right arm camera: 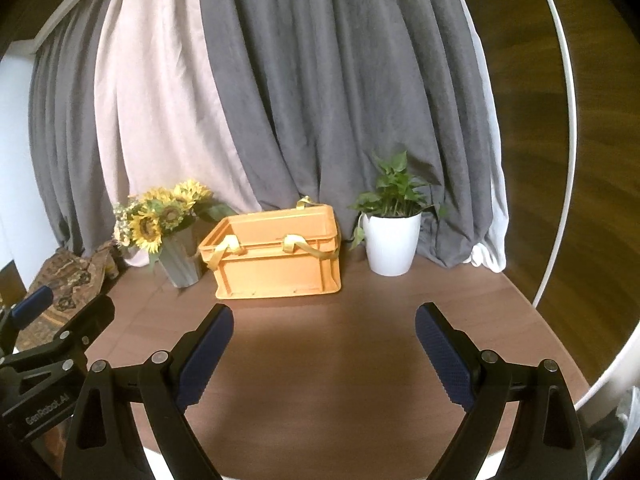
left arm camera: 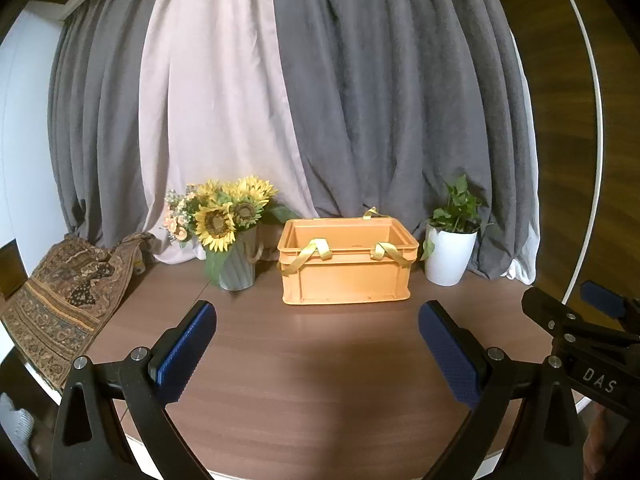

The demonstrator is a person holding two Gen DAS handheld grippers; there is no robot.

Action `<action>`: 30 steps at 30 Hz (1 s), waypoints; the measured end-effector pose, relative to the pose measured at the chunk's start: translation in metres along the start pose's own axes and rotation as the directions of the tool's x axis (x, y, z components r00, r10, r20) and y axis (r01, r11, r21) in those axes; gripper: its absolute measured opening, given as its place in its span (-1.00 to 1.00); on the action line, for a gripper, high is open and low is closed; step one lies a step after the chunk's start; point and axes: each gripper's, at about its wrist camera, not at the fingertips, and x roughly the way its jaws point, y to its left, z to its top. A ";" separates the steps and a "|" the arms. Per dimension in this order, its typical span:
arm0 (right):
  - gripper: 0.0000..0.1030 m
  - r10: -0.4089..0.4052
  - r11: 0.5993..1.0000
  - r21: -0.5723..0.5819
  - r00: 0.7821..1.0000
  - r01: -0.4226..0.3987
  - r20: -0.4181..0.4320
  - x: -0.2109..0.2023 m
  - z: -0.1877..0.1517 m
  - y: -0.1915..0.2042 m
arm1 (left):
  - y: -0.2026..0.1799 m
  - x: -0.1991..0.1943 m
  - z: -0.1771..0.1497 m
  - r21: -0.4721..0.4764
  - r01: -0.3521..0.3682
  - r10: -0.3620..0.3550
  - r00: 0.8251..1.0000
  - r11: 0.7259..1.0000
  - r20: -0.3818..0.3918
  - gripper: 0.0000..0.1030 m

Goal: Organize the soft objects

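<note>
An orange plastic crate (left arm camera: pixel 344 276) with yellow ribbon handles stands at the back of the round wooden table (left arm camera: pixel 312 380); it also shows in the right wrist view (right arm camera: pixel 276 264). A brown patterned cloth (left arm camera: pixel 68 296) lies crumpled at the table's left edge, also seen in the right wrist view (right arm camera: pixel 64 280). My left gripper (left arm camera: pixel 318 316) is open and empty above the table, in front of the crate. My right gripper (right arm camera: pixel 324 318) is open and empty, to the right of the left one. The crate's inside is hidden.
A grey vase of sunflowers (left arm camera: pixel 232 240) stands left of the crate. A white pot with a green plant (left arm camera: pixel 450 252) stands to its right. Grey and pale pink curtains (left arm camera: pixel 320 100) hang behind. The right gripper's body (left arm camera: pixel 584 332) shows at the left view's right edge.
</note>
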 end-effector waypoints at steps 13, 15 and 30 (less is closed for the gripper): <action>0.81 0.004 1.000 0.004 1.000 -0.004 0.019 -0.020 -0.005 -0.003 | -0.005 -0.018 -0.003 -0.006 -0.006 0.006 1.000 1.000 0.009 1.00; 0.81 0.003 1.000 0.004 1.000 -0.003 0.023 -0.022 -0.006 -0.003 | -0.006 -0.020 -0.003 -0.003 -0.007 0.007 1.000 1.000 0.012 1.00; 0.81 -0.007 1.000 0.016 1.000 0.006 0.024 -0.027 -0.007 -0.005 | -0.010 -0.024 -0.001 0.004 -0.001 0.001 1.000 1.000 0.018 1.00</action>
